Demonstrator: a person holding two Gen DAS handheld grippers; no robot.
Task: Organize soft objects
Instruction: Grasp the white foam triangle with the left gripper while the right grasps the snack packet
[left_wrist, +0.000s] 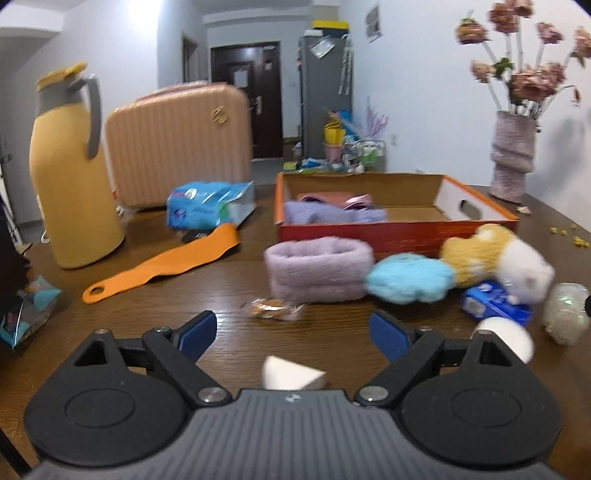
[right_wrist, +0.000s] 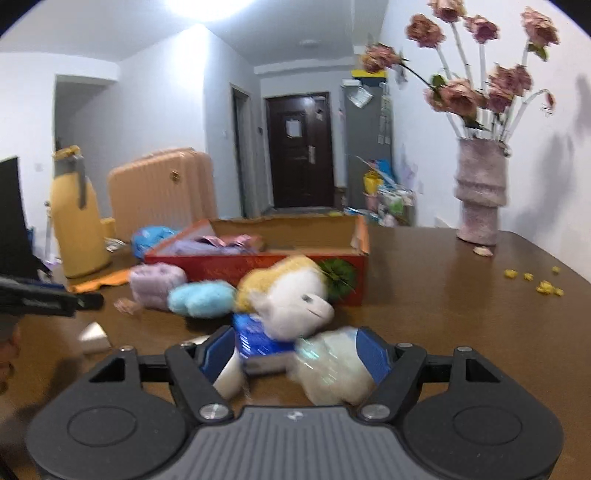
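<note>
Brown wooden surface (left_wrist: 229, 343) is strewn with fluffy soft toys beside an orange cardboard box (left_wrist: 399, 236); left hand-held gripper (left_wrist: 293, 334) and right hand-held gripper (right_wrist: 295, 354) are held spread, nothing pinched.

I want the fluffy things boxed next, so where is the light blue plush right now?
In the left wrist view the light blue plush lies on the table, in front of the orange box, between the folded lilac cloth and the yellow-and-white plush toy.
</note>
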